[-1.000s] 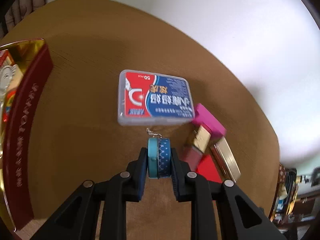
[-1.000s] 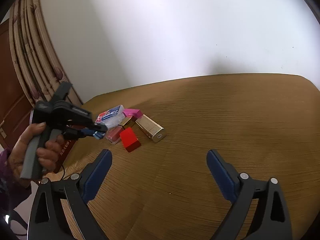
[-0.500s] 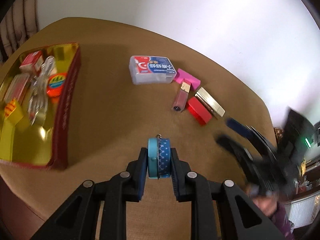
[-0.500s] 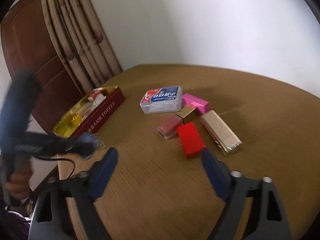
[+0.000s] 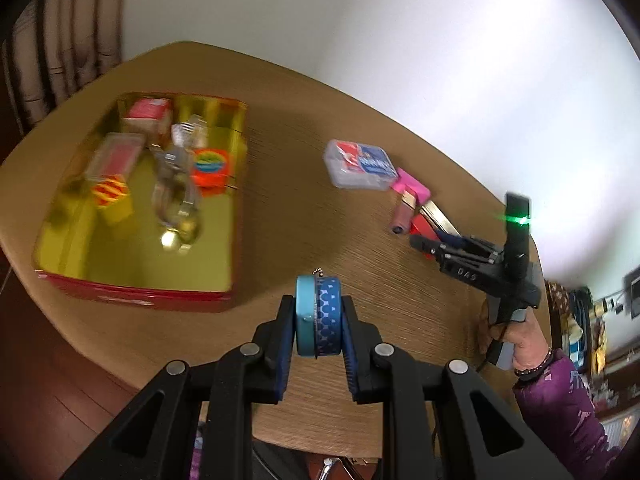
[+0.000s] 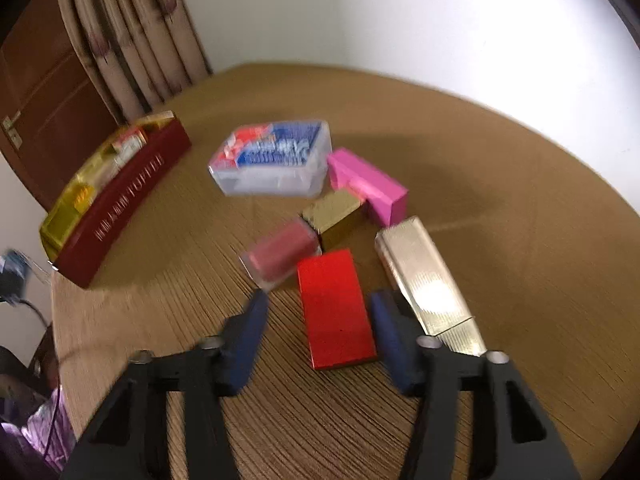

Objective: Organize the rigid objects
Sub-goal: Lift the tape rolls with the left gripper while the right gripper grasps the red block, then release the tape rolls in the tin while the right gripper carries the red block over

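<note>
The round wooden table (image 5: 304,220) carries a red tin (image 5: 140,298) at the left, already holding several small items. Right of it, a clear plastic case (image 6: 272,164), pink box (image 6: 368,186), gold case (image 6: 428,280), lip gloss (image 6: 284,254) and red block (image 6: 336,308) still wait. The left gripper (image 5: 318,322) clamps a blue tape roll (image 5: 318,320) near the tin; the right gripper (image 6: 318,320) straddles the red block, jaws wide. The tin's side reads "TOFFEE", I think.

I have drawn my left hand-held gripper (image 5: 318,326) back from the loose things, so the red tin (image 5: 136,296) now lies whole before it. My right hand-held gripper (image 6: 320,320) has come down and narrowed around the red block (image 6: 334,308).
</note>
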A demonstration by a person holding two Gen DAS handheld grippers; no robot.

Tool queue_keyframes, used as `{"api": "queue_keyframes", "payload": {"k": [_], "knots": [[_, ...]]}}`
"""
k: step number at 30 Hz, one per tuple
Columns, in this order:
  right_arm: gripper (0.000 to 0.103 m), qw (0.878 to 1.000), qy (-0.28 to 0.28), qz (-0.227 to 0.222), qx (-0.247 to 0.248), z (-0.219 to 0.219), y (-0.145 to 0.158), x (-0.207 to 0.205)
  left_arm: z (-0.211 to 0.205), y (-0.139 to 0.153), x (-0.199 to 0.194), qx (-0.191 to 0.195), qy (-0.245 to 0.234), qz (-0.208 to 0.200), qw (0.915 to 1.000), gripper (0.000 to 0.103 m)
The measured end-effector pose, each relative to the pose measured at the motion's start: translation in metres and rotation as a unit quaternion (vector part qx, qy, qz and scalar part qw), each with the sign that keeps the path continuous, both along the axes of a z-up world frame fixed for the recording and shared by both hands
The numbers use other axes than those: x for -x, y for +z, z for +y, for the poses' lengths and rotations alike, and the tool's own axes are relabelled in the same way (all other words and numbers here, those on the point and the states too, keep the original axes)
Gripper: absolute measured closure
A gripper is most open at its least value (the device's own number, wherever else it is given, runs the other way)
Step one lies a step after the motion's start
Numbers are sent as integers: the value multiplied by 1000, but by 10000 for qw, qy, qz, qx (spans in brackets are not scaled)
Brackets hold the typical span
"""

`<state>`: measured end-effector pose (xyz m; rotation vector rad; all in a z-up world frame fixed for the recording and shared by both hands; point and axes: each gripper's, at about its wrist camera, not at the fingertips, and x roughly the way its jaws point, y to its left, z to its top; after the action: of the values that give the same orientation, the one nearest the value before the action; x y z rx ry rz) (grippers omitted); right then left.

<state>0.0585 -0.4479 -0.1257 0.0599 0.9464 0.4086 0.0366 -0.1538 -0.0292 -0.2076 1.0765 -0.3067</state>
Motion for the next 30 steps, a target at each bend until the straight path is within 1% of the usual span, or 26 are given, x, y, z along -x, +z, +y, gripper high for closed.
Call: {"api": "queue_keyframes", "payload": {"k": [1,2,5,6,9,11,13,15,16,17,19,23,25,30], "knots": [[69,9998,15,-61,168,3,1,1,8,5,1,-40,81,-35,10000,81],[73,9996,0,-22,281,4,1,0,20,10,2,-97,170,-74,9998,81],[74,9996,-141,79,224,-1,2,2,57,26,3,-242,467,-142,9985,81],[74,9995,-223,94,178,-3,2,5,67,30,2,-286,557,-175,9979,81],[75,9983,-446,161,-349,-14,4,23,97,36,-11,-547,774,-229,9952,81],[75,9959,-605,181,-641,-19,7,37,106,32,-25,-672,658,-151,9955,81],[75,9925,-699,180,-989,-23,11,51,111,24,-39,-759,683,-100,9947,81],[75,9896,-761,114,-1218,-22,18,61,111,15,-50,-838,600,-69,9946,81],[75,9882,-751,81,-1330,-21,23,66,114,9,-56,-938,675,-12,9933,81],[75,9875,-733,47,-1391,-21,28,70,117,4,-59,-948,759,37,9926,81],[75,9868,-678,-24,-1469,-15,39,76,121,-8,-66,-847,768,155,9933,81],[75,9845,-534,-84,-1665,-1,57,77,126,-21,-71,-1008,873,249,9908,81],[75,9829,-398,-110,-1797,11,69,75,128,-26,-73,-1168,929,240,9885,81],[75,9797,-40,-165,-2000,51,92,66,129,-42,-80,-1594,885,202,9830,81]]}}
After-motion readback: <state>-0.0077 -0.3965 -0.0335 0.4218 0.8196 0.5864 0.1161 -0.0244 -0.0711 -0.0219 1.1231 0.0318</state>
